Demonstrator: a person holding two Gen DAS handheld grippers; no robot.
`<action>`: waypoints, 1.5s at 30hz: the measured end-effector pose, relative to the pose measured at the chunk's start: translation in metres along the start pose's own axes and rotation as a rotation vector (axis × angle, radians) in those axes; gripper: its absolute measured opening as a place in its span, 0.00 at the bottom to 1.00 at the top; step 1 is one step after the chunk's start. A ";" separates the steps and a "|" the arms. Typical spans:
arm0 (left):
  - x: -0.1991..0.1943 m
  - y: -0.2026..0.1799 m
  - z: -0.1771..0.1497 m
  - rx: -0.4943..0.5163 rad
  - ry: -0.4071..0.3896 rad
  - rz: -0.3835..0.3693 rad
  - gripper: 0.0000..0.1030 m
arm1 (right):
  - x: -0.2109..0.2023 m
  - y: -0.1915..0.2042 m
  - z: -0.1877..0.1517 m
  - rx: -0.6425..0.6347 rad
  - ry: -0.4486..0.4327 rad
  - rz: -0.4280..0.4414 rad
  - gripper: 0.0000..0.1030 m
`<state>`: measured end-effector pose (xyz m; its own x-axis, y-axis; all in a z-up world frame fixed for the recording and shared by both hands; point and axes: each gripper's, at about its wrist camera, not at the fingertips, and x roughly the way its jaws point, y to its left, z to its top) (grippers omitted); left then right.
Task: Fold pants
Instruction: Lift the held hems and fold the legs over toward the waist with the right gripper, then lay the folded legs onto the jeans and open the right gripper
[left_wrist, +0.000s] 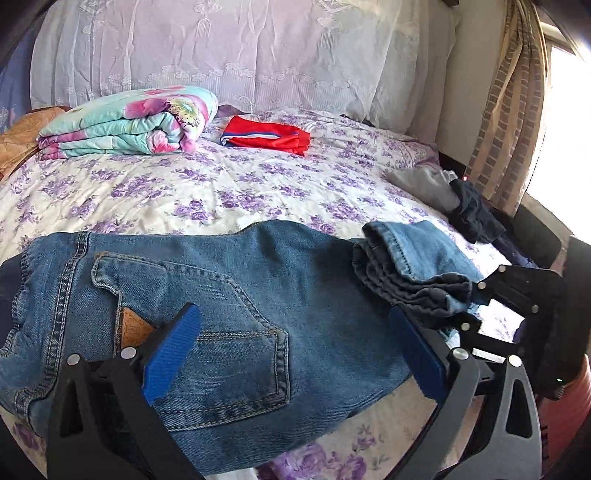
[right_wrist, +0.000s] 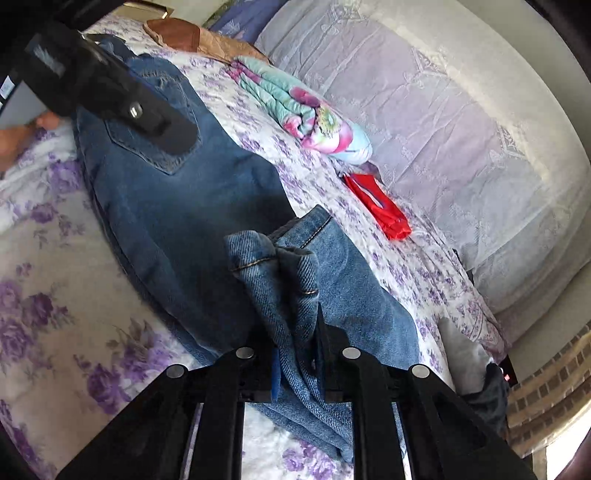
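I have the jeans (left_wrist: 236, 295) lying flat across the near part of the bed (left_wrist: 229, 192), their hems bunched in my right gripper (right_wrist: 295, 354), which pinches them. My left gripper (left_wrist: 291, 350) stands wide open over the back pocket. Beyond lie a folded floral quilt (left_wrist: 125, 125) and red shorts (left_wrist: 266, 136); 2 dark garments (left_wrist: 469, 210) crowd the right edge. Open sheet between.

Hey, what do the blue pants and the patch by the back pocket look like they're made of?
The pants look like mid-blue denim: a diagonal twill weave shows in the right wrist view, with tan contrast stitching along the seams and pocket. The finish is matte and slightly faded. The patch is tan-brown with an embossed pattern, probably leather or an imitation; the look leaves that open.
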<state>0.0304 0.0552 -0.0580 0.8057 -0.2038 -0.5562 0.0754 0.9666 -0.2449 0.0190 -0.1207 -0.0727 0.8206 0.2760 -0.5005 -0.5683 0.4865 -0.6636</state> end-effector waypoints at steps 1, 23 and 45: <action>0.001 -0.002 -0.001 0.009 0.003 0.006 0.96 | 0.005 0.003 -0.004 0.002 0.012 0.020 0.31; 0.053 -0.100 0.046 0.043 0.123 -0.361 0.91 | -0.030 -0.173 -0.114 1.054 -0.169 0.313 0.29; 0.101 -0.111 0.013 0.133 0.247 -0.366 0.66 | 0.018 -0.135 -0.117 0.978 0.102 0.314 0.23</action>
<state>0.1112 -0.0707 -0.0770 0.5491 -0.5507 -0.6287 0.4169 0.8325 -0.3650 0.1034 -0.2786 -0.0576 0.6091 0.4575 -0.6478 -0.4212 0.8788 0.2245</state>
